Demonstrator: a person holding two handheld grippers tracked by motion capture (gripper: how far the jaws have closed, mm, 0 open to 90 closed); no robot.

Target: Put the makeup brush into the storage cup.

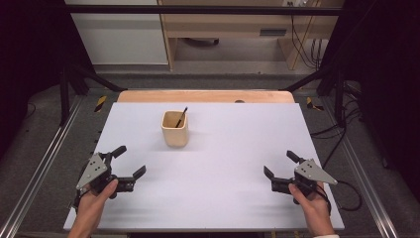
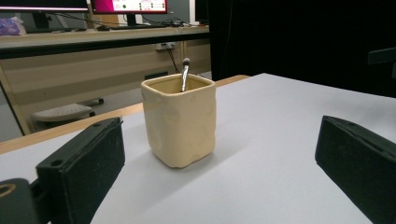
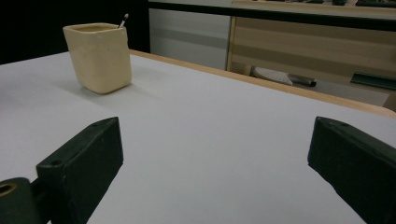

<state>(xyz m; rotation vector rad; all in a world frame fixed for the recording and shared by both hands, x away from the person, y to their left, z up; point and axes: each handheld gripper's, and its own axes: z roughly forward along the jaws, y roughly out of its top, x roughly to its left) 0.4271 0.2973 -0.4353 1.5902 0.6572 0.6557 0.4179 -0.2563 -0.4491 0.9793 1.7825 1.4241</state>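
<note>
Both spread wide, gripping nothing: left gripper [image 1: 130, 161] and right gripper [image 1: 279, 164] low on table [image 1: 233, 148]. Ahead between them, cup [image 1: 175, 129] holding brush [image 1: 181, 117], untouched. Everything left to do.

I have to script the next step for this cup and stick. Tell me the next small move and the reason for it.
Probably bring the left gripper forward toward the cream square ceramic cup. Its jaws stand wide open and the left gripper view looks straight at the cup, which holds a thin dark stick leaning in a corner. The right gripper, also open, sits farther off on the white table.
</note>
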